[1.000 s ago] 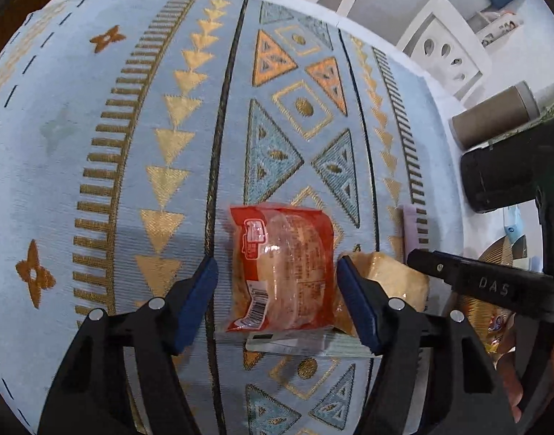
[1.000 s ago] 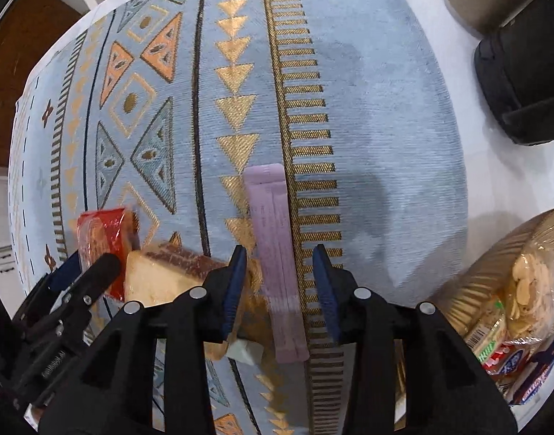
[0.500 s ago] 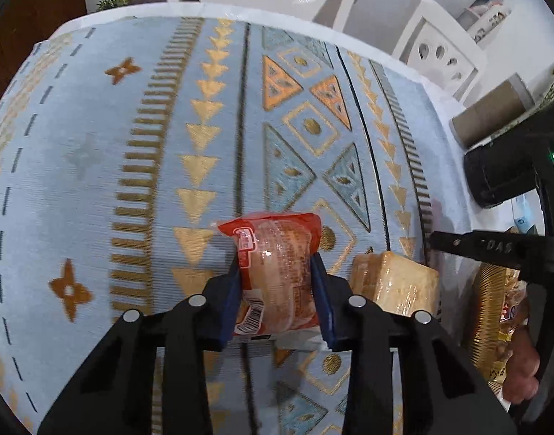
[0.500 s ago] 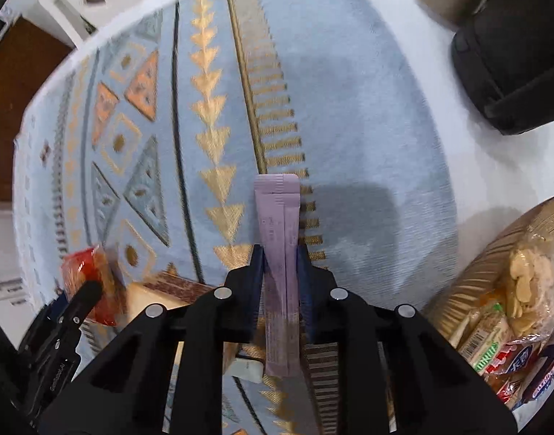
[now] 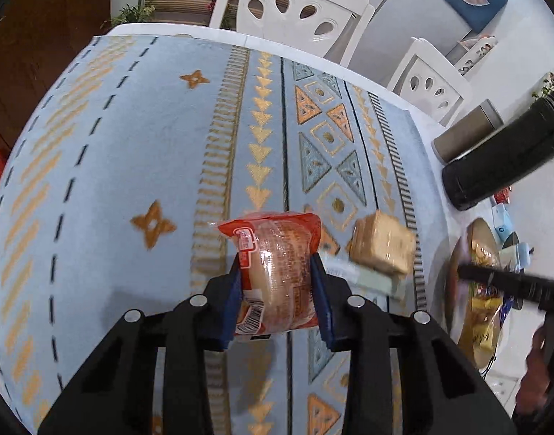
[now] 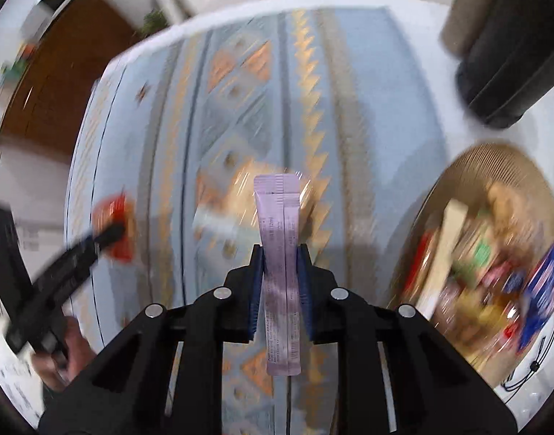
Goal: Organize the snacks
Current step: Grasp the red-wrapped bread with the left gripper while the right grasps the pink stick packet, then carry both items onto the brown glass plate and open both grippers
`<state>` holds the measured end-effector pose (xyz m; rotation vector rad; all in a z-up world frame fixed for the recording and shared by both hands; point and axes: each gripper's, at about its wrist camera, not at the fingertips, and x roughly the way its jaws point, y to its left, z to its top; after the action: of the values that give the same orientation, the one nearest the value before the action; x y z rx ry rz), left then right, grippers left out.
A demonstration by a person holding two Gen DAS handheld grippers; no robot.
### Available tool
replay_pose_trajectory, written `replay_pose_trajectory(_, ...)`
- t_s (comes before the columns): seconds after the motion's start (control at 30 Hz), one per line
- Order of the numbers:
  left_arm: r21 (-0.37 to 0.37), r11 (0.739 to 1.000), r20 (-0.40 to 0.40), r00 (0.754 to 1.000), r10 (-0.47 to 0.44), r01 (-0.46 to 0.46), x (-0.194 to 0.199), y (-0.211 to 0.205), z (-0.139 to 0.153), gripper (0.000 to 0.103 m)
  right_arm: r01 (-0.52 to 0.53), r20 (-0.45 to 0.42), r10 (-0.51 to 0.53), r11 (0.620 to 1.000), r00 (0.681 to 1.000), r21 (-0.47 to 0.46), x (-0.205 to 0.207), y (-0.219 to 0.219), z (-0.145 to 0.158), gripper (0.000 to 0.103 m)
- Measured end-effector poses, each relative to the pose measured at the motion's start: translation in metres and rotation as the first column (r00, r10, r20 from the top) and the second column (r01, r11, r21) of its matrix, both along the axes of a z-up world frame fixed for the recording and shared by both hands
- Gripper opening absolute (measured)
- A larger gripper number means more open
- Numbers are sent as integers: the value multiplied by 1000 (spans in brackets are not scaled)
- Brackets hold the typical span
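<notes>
Left hand-held gripper [image 5: 277, 290] clamps red snack pack [image 5: 275, 272] | right hand-held gripper [image 6: 280, 282] clamps purple sachet [image 6: 280, 272]

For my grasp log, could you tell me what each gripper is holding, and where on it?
The left gripper clamps the red-wrapped bun packet across its sides. The right gripper pinches the purple stick sachets across their width, near mid-length.
</notes>
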<state>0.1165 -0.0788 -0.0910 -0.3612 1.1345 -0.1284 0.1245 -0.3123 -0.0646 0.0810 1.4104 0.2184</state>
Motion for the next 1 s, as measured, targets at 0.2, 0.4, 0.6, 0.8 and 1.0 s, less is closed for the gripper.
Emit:
replay_pose_trajectory(0.2,28,999,-19,1000,-16,17,-30,-2,-11,33,-121,-50,118,990,992,-68,-50,35,-63,20)
replay_pose_trajectory(0.4,49,998,-20,999,-32,32,-47,-4,-11,33,-126,-20,124,978,992,-168,-72,45,-85,21)
replay_pose_trajectory(0.6,73,996,-21,999,-45,47,-54,-5,-8,33,-117,8,120,977,993,-178,-85,47,-92,38)
replay_pose_trajectory(0.8,77,996,-12,999,-51,52,-59,-6,-4,33,-113,19,119,976,993,-188,-105,45,-101,45)
replay_pose_trajectory(1.0,73,996,14,999,-49,47,-62,-10,7,33,-123,54,138,967,989,-224,-121,51,-94,19)
